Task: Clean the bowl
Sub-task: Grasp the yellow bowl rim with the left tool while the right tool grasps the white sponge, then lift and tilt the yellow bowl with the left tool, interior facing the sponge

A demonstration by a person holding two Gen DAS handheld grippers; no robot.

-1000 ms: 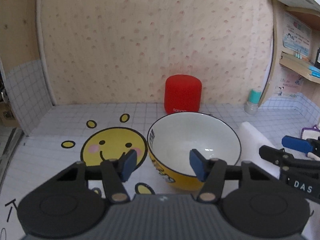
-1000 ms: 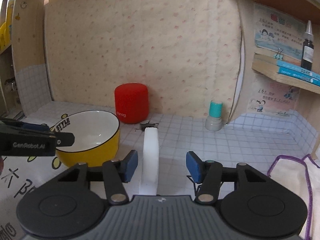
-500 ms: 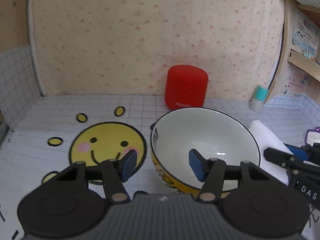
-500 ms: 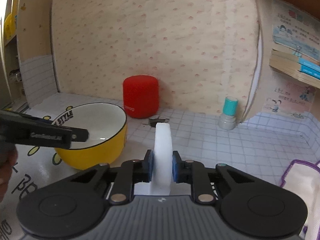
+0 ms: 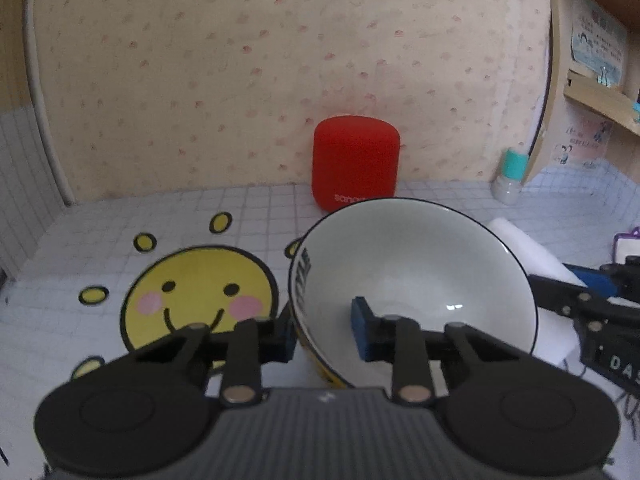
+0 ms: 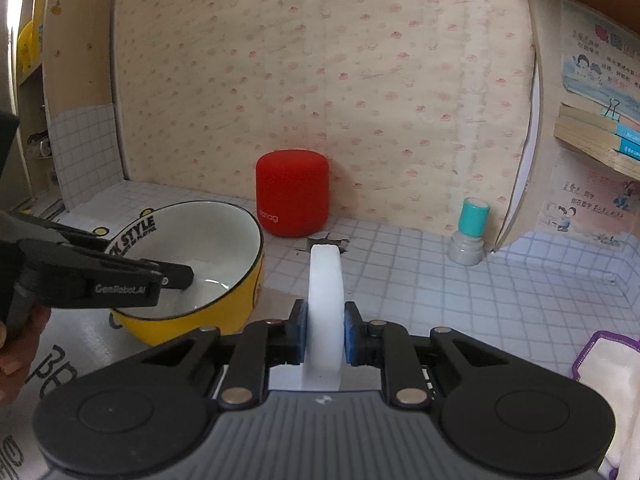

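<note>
**Both grippers clamped: left on bowl rim, right on white sponge**

Bowl [image 5: 416, 280]: yellow outside, white inside, thin black rim line, black lettering on the wall. Sits on the grid-patterned table [image 6: 460, 280], tipped so its mouth faces the left wrist camera and up. A red cylinder [image 5: 356, 168] stands behind it against the wall.

Left gripper [image 5: 324, 328]: fingers have just closed across the near left rim, one pad outside the wall, one inside [image 5: 360, 328]. Clamped on the bowl.

Right gripper [image 6: 324, 338]: fingers pinched on a white sponge [image 6: 325, 292]. Sponge stands on edge, a thick, smooth slab, long axis running straight away from the camera. It sits just right of the bowl, apart from it.
</note>
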